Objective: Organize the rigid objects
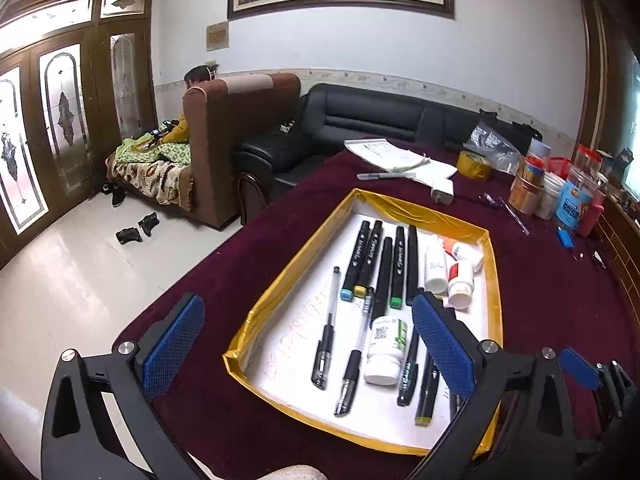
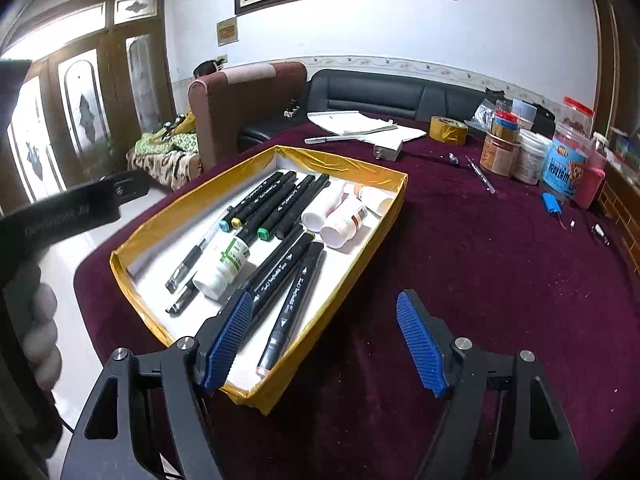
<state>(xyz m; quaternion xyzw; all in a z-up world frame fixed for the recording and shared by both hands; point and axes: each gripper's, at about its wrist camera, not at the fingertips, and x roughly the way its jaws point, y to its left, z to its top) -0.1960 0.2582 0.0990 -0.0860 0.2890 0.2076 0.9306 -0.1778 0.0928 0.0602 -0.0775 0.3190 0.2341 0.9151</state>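
Most items: lying already inside the gold-edged tray (image 1: 495, 280), which is sitting on the maroon tablecloth (image 1: 540, 300); by this look the sorting is nearing its end.
Left gripper (image 1: 308, 344): hovering over the near end of the tray with its blue pads spread wide and nothing between them pressed; it is carrying nothing.
Gel pens (image 1: 326, 340): two are lying side by side on the tray's left part, tips toward the camera.
Green-labelled bottle (image 1: 386, 350): lying on its side just right of the pens, partly over a marker, so it is looking less tidy than the rest.
Upper markers (image 1: 380, 264): five are lying in a neat row, coloured caps pointing toward the near edge.
Lower markers (image 2: 280, 280): three more are lying slantwise at the tray's near right, one of them reaching close to the wall.
White bottles (image 1: 450, 268): three are resting together in the far right corner of the tray.
Right gripper (image 2: 324, 342): hanging open over the tray's near corner, one pad above the markers, the other over bare cloth, gripping nothing.
Left outside: a silver pen (image 2: 332, 139), a white charger (image 2: 387, 148) and a tape roll (image 2: 448, 129) are lying on the cloth well apart from the tray; whether they are belonging to the task cannot be told.
Remaining, as judged: possibly straightening the bottle and the slanted markers.
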